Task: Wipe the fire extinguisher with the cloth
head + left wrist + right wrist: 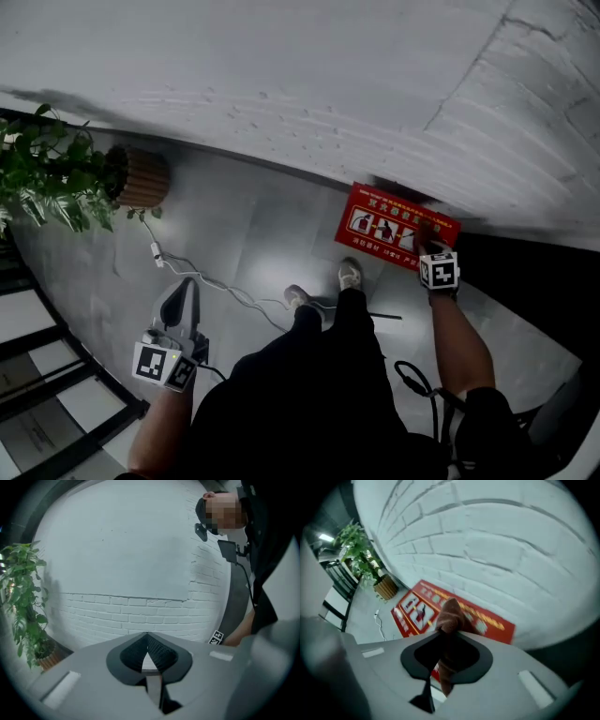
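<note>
Grey floor (pixel 234 244) is seen below, and it runs up to a white brick wall (pixel 281 75). Nearest, the left gripper (pixel 148 637) is held low at the person's side, well apart from the job. Its jaws are closed together and nothing is held in them. A white cable (pixel 202 279) lies on the floor just past it.

Farther on, the right gripper (pixel 446 631) is pointed down, and a brown cloth (pixel 450 612) is pinched tight in its jaws. Just past the cloth, the red fire extinguisher box (pixel 380 223) is set at the foot of the wall. Its long side is run along the wall, and its picture face is turned up and out. The bottle itself cannot be seen. Whether the cloth is touching the box cannot be told. The right hand is much nearer, so the wipe is likely best made side to side along the box. A potted plant (pixel 56 173) is stood far off at the left.
</note>
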Tool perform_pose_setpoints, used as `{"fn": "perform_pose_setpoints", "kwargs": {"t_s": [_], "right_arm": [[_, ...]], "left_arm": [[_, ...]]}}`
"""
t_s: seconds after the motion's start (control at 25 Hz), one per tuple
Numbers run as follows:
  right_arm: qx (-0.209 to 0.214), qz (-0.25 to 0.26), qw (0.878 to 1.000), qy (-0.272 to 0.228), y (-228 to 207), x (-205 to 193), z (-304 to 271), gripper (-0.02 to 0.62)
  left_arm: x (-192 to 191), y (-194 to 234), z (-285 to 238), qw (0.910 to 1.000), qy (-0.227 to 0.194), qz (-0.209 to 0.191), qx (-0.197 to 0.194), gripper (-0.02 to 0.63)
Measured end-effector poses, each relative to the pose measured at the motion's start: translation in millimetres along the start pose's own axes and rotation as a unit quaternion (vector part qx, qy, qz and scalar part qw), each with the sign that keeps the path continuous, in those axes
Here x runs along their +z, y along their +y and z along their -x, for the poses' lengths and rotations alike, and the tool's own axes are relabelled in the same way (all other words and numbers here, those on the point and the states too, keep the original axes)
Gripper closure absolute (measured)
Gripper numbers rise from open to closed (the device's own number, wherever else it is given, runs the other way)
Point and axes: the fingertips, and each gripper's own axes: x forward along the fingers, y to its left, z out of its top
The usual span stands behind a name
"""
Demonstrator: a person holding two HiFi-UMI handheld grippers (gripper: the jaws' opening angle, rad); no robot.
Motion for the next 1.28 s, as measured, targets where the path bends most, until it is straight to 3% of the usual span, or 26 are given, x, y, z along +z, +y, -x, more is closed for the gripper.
{"fn": "perform_pose_setpoints", "kwargs": {"t_s": [0.12, 0.24, 0.4, 0.56, 0.68, 0.8, 1.04, 1.28], "right_arm": [[0.047, 0.077, 0.995, -0.038, 54, 83, -36, 0.545], [0.087, 0.148, 0.985, -0.032, 107, 136, -75, 0.545], [0.117, 0.174, 0.978, 0.016, 150, 151, -116, 0.545], [0.125, 0.177, 0.976, 0.025, 154, 141, -123, 0.545], [0.123, 0.174, 0.977, 0.03, 136, 136, -116, 0.545], [0.108, 0.135, 0.984, 0.032, 101, 124, -103, 0.545], [0.053, 0.061, 0.996, 0.025, 1, 70, -62, 0.546], [-0.006, -0.071, 0.997, 0.019, -89, -4, -14, 0.546]], "left_arm": [[-3, 14, 25, 0.9992, 0.005, 0.001, 0.039, 0.606], [-5, 28, 56, 0.9961, 0.004, 0.009, 0.088, 0.606], [-16, 38, 95, 0.9884, 0.002, 0.039, 0.147, 0.606], [-32, 39, 117, 0.9828, 0.019, 0.056, 0.175, 0.606], [-30, 33, 102, 0.987, 0.018, 0.051, 0.152, 0.606], [-19, 23, 73, 0.9926, 0.02, 0.027, 0.117, 0.606], [-3, -7, 13, 0.9989, 0.028, -0.032, 0.021, 0.606], [0, -28, -19, 0.9979, 0.029, -0.048, -0.032, 0.606]]}}
